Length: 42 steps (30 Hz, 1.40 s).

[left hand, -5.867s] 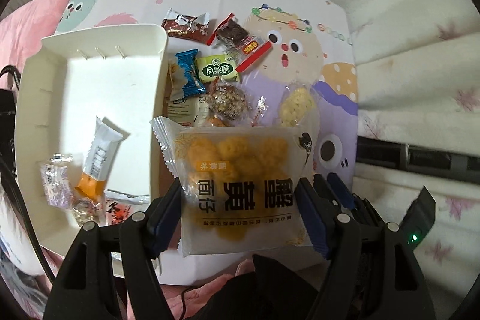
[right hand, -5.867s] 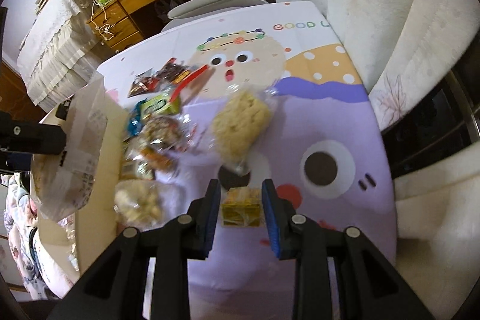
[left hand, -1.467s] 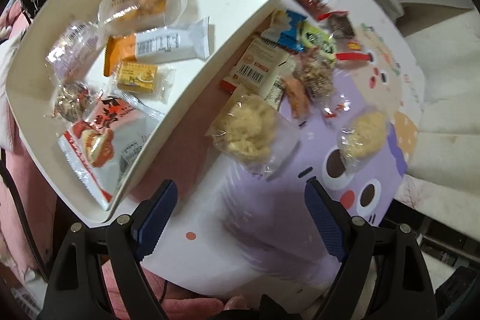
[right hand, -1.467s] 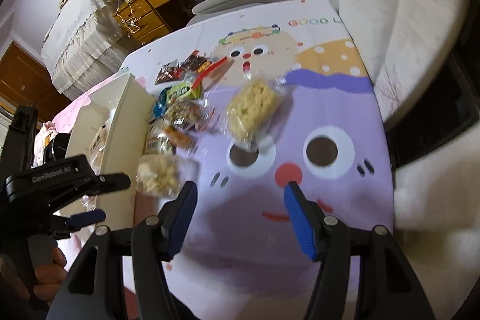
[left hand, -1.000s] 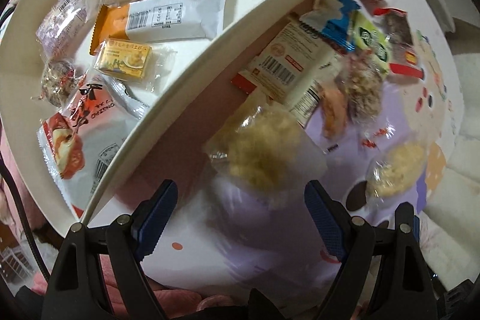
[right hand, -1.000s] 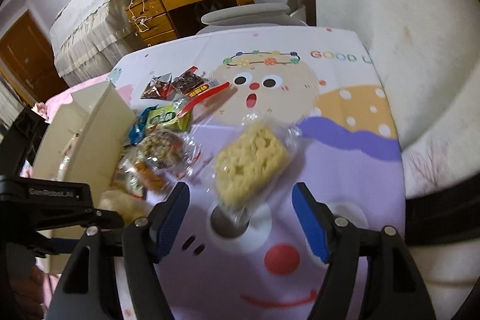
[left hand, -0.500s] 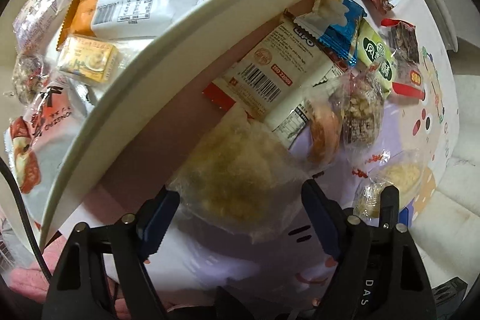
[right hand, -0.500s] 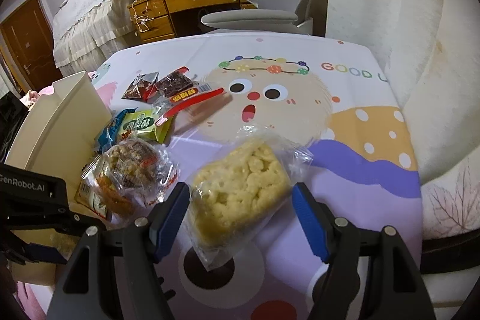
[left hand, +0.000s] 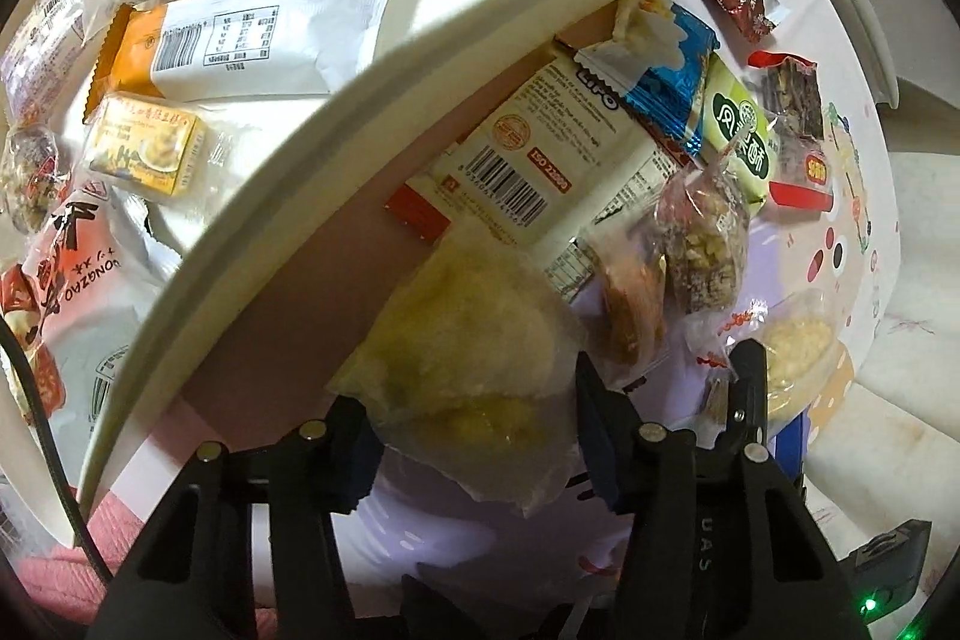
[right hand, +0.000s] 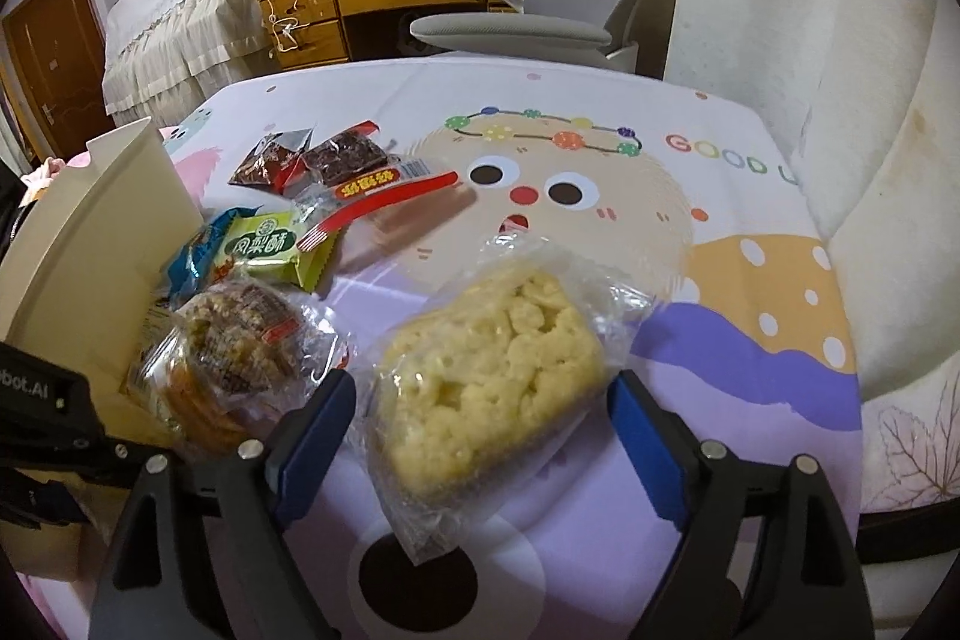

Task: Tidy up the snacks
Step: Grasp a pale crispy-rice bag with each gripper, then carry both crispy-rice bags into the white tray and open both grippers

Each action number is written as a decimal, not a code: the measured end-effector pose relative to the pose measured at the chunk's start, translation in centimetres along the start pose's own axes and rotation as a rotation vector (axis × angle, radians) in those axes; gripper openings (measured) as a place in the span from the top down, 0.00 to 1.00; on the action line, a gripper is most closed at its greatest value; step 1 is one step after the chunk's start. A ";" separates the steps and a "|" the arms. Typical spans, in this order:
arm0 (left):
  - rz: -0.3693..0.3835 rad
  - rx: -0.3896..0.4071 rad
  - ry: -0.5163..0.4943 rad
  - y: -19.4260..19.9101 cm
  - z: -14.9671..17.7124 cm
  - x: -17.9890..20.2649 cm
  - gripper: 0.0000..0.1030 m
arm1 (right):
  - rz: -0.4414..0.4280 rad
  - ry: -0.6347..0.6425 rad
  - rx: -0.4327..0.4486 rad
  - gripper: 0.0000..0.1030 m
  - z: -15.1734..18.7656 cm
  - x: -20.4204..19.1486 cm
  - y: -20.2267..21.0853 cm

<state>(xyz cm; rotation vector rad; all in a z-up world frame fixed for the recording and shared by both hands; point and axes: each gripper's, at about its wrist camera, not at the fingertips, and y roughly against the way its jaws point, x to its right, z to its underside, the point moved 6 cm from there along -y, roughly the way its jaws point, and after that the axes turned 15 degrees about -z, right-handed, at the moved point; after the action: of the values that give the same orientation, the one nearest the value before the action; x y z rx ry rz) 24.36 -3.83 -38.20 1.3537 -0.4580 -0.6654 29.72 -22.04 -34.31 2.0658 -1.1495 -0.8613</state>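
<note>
1. Now the left tool (left hand: 474, 436) has just been closing around a clear crinkly bag of pale yellow puffed snack (left hand: 474, 358). The bag sits between its blue pads and the plastic bunches against them, so I read it as clenched on the bag.
2. A second ago that tool stood wide above the same bag, so the pick looks begun. The bag seems to rest on the desk (left hand: 492, 532) beside the outer wall of the cream plastic tray (left hand: 336, 124).
3. The right tool (right hand: 480, 430) has just been opening. Its pads straddle a clear-wrapped block of lumpy yellow puffed rice cake (right hand: 486, 370) without pressing it, so it is released.
4. Compared with a second ago, the cake fills more of the right view; a second grasp seems near.
5. The tray holds flat foil and paper packets and a small yellow carton, so sorting is partly done.
6. Loose on the cartoon-printed cloth are a green pineapple-cake packet (right hand: 270, 244), a blue wrapper and a nut cluster in crackly film.
</note>
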 end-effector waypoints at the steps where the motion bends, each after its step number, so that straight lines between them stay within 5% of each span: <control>1: 0.003 -0.002 -0.002 -0.1 -0.1 0.0 0.49 | 0.003 0.004 0.006 0.16 -0.1 -0.1 -0.1; 4: 0.006 -0.008 -0.005 -0.3 -0.2 -0.7 0.54 | -0.002 0.014 0.008 0.21 -0.3 -0.1 -0.2; 6: 0.017 -0.012 -0.003 -0.3 -0.3 -0.8 0.57 | -0.013 0.019 0.002 0.32 -0.5 0.0 -0.2; 8: 0.027 -0.015 -0.009 -0.3 -0.6 -0.8 0.60 | -0.036 0.024 -0.006 0.58 -0.7 -0.3 -0.2; 9: 0.028 -0.013 -0.013 -0.3 -0.7 -0.8 0.61 | -0.035 0.028 -0.011 0.59 -0.8 -0.4 -0.2; 25: 0.064 0.003 -0.075 1.9 1.3 -3.0 0.67 | -0.030 0.001 -0.055 0.64 0.9 -1.7 2.6; 42: 0.151 0.102 -0.268 9.0 8.8 -3.0 0.67 | -0.038 -0.025 0.018 0.64 4.7 -4.8 12.2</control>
<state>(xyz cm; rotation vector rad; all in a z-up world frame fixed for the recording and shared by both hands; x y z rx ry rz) 17.94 -7.61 -27.62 1.3155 -0.8114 -0.7089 18.25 -23.99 -26.61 2.1035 -1.1383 -0.9000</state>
